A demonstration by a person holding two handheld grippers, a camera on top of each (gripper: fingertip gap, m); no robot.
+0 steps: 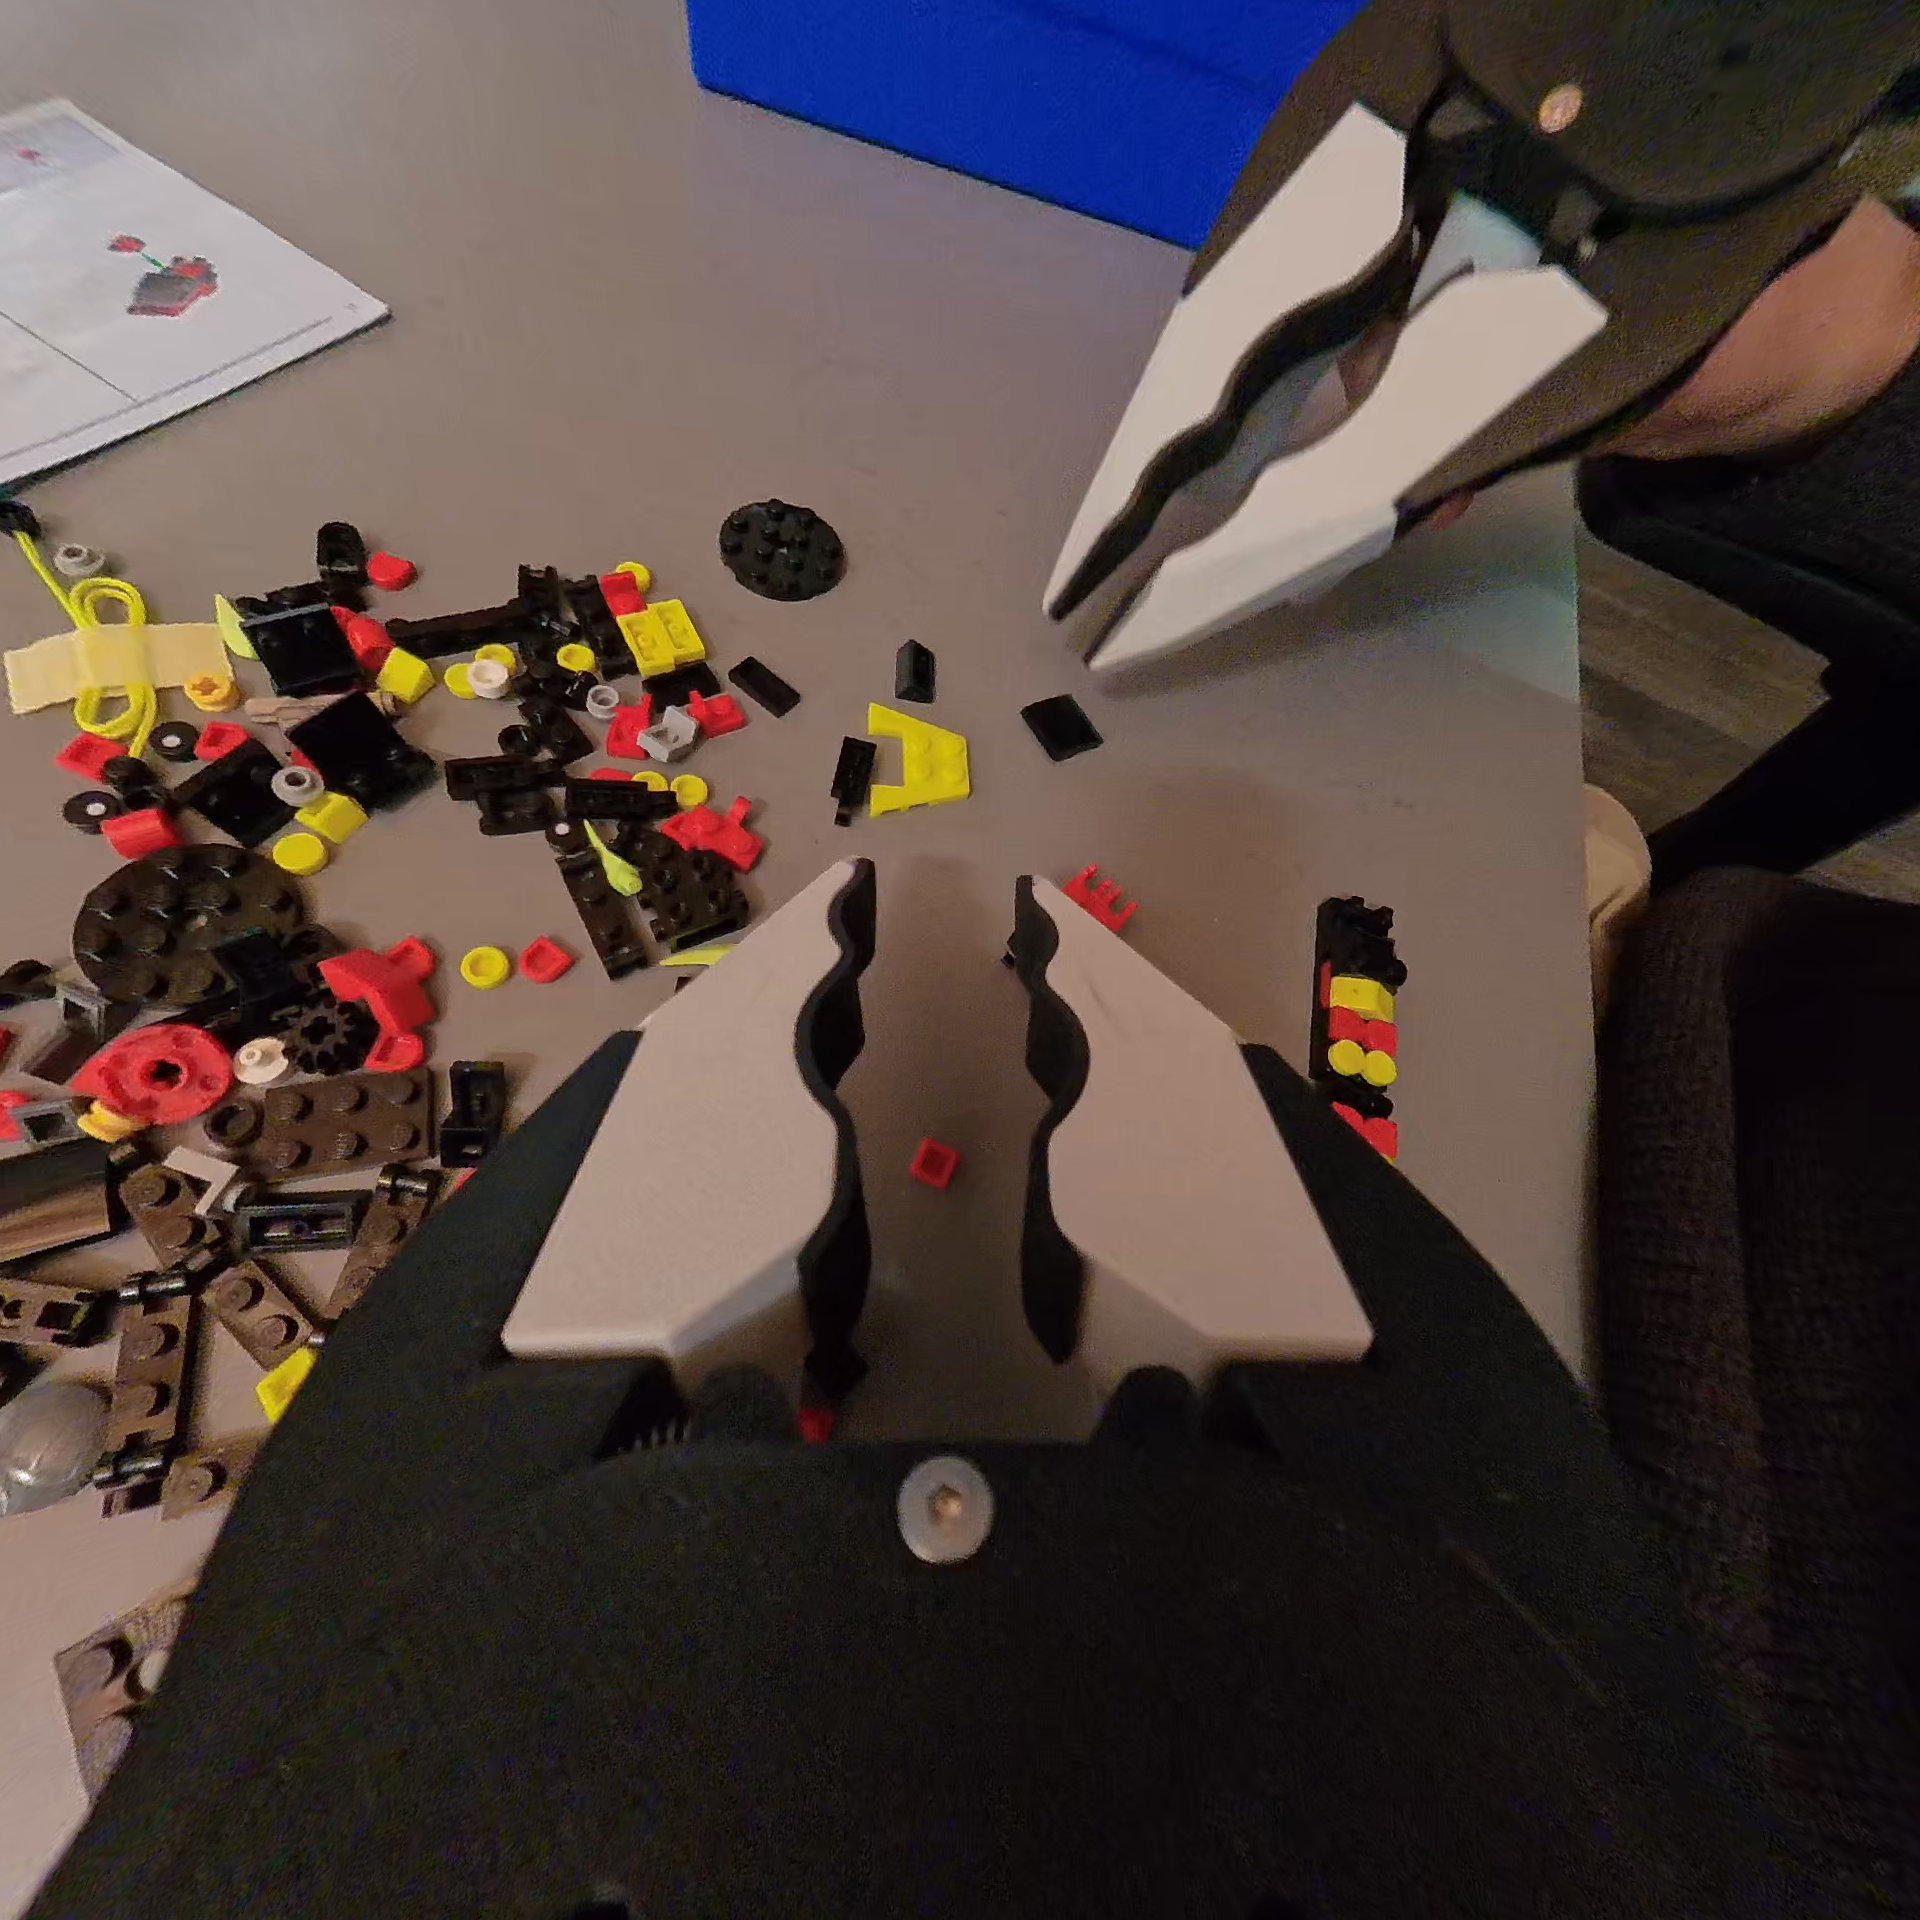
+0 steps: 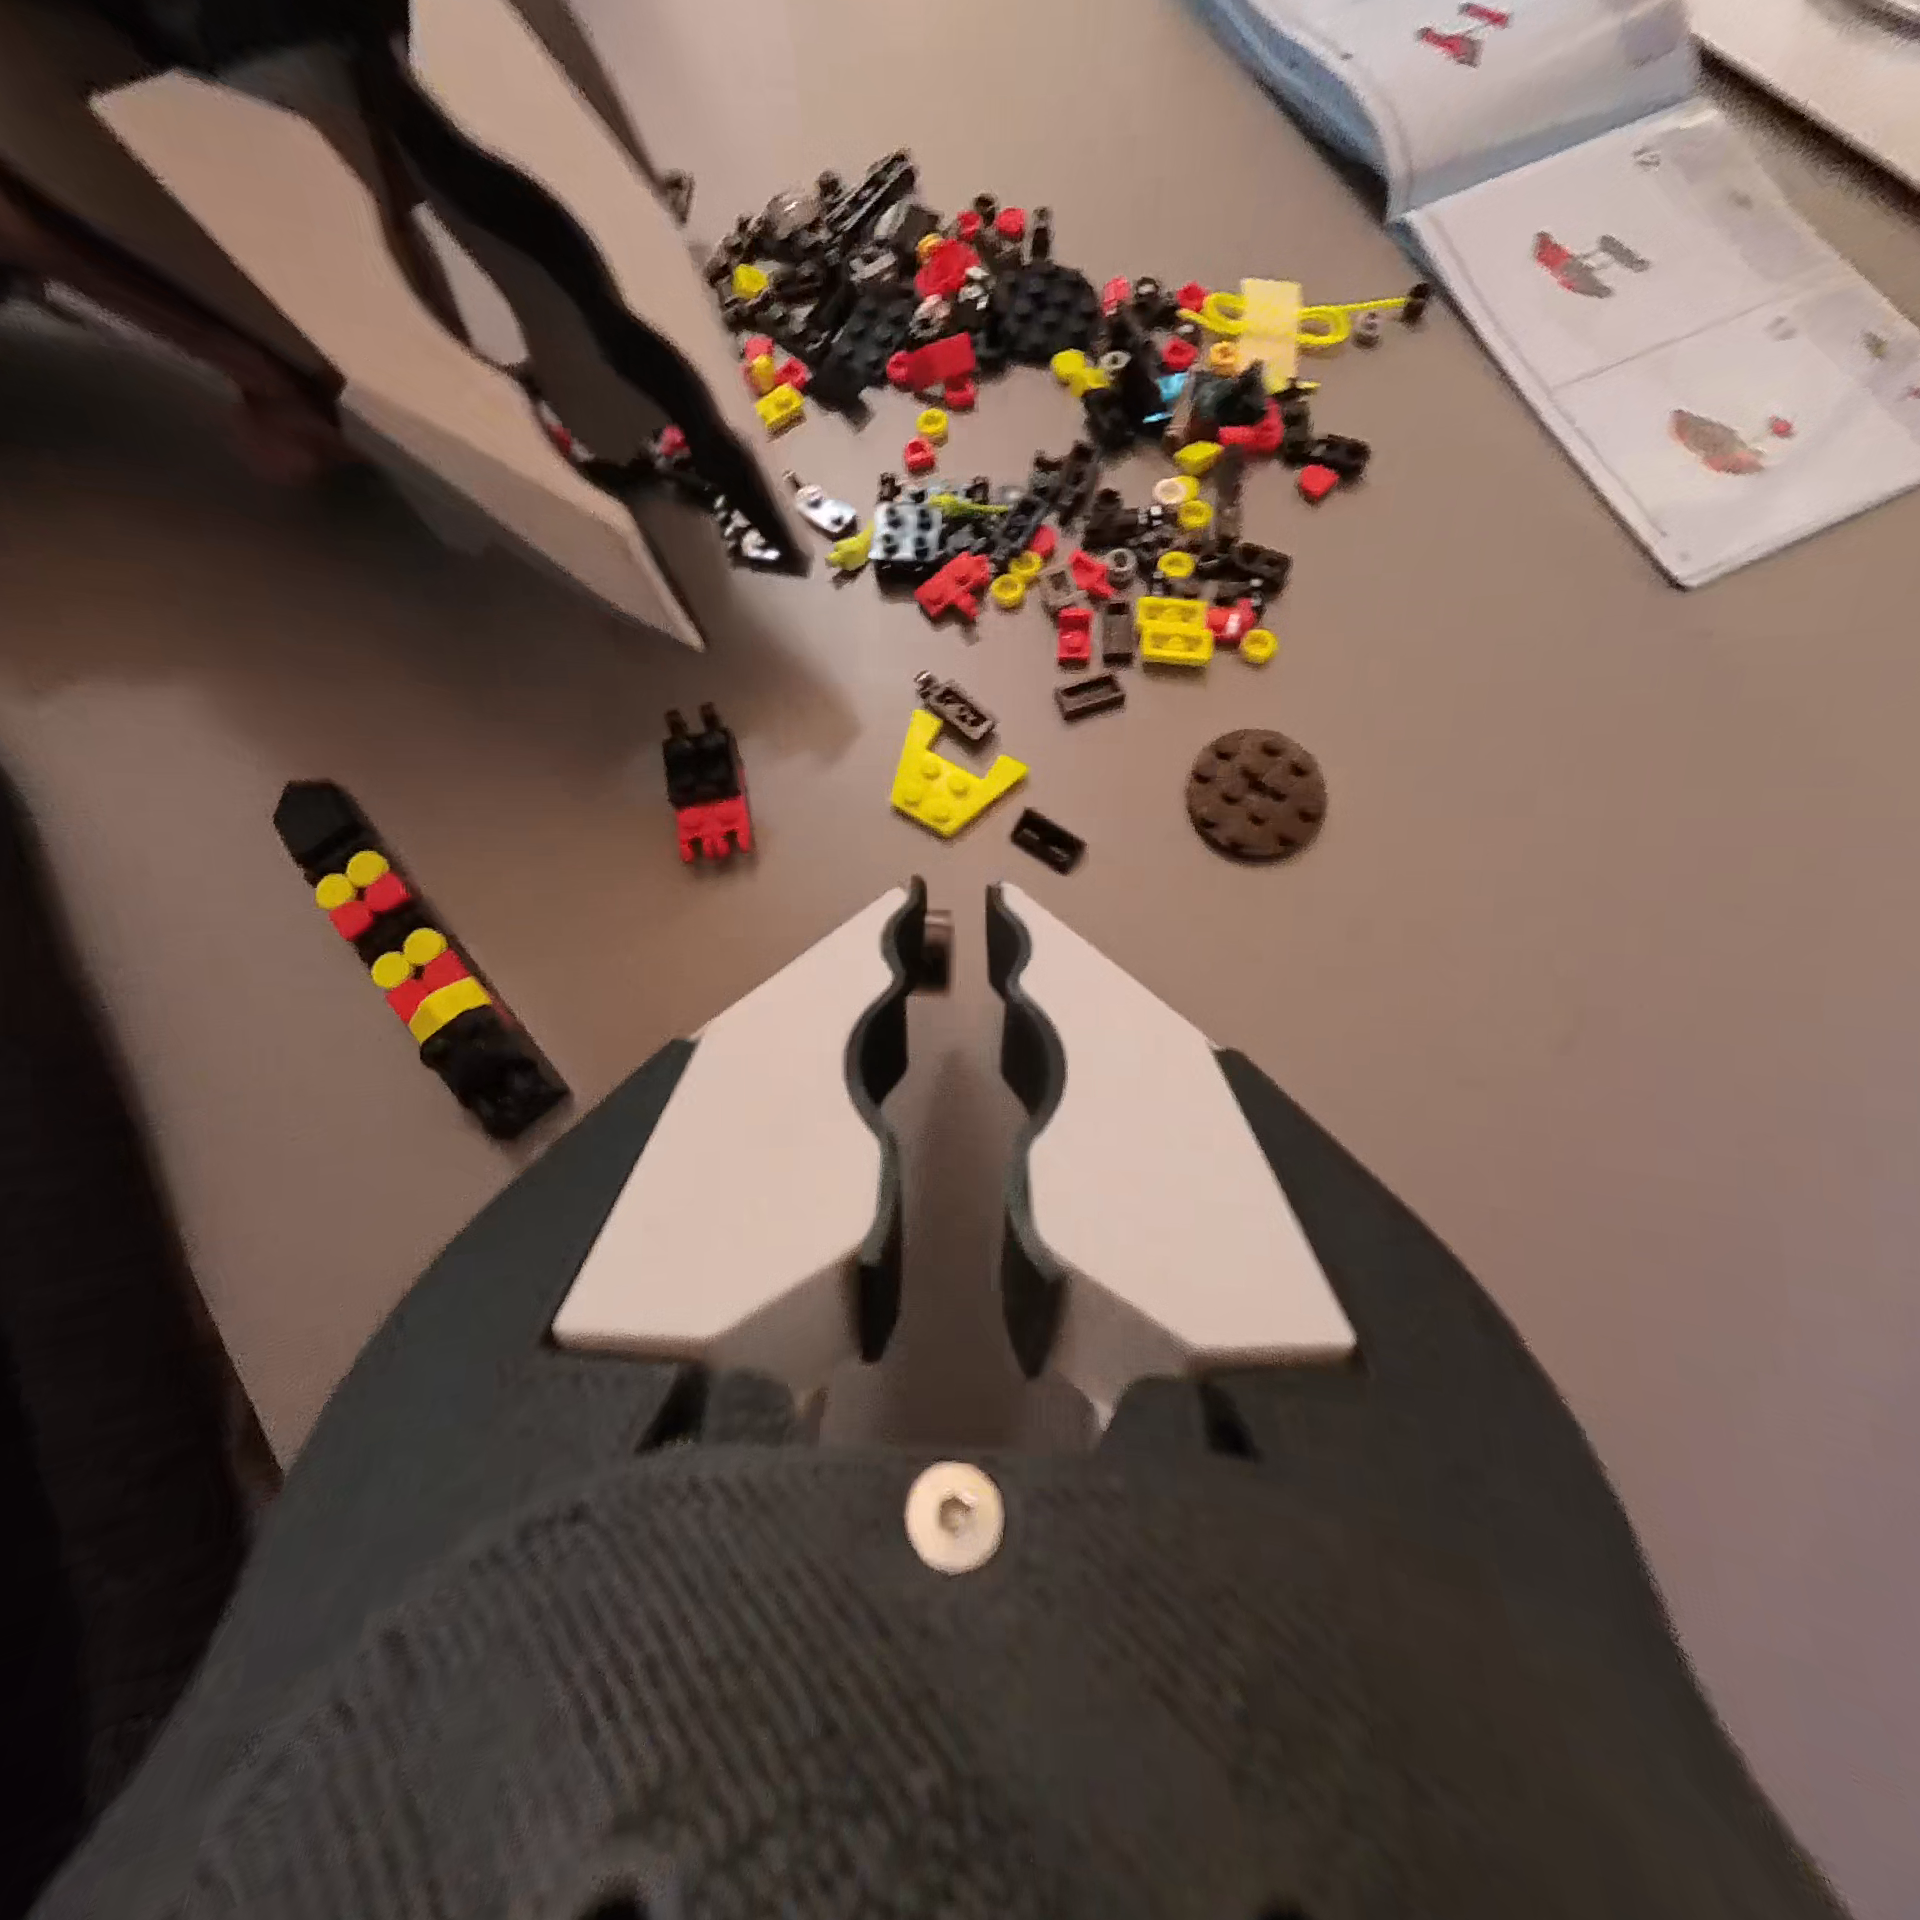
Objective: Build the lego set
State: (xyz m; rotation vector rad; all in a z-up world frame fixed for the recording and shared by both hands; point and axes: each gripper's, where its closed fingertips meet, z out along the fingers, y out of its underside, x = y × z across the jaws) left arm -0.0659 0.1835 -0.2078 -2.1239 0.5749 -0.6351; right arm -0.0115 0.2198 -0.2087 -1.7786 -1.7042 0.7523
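Hovering over table (image 1: 1299,831) — left gripper (image 1: 943,883) jaws wide, empty; right gripper (image 2: 948,894) jaws narrow, pinching small dark piece (image 2: 937,951).

You have two grippers (image 1: 943,883) (image 2: 954,896), one yellow wedge plate (image 1: 920,762), one long striped strip of joined bricks (image 2: 416,961) and one open booklet (image 2: 1683,312). One blue box (image 1: 997,94) and two round black plates (image 1: 781,550) (image 1: 187,920) show; the heaped loose pieces (image 1: 416,790) are too many to count.

Bare surface (image 2: 1507,1039) near-side and right of the brick pile (image 2: 1039,416): open passage. Obstacles: pile, round black plate (image 2: 1256,795), yellow wedge (image 2: 951,777), long black-red-yellow strip (image 2: 416,961) by the edge, small black-red assembly (image 2: 707,784). Booklet (image 2: 1683,343) bounds the far side; blue box (image 1: 997,94) too.
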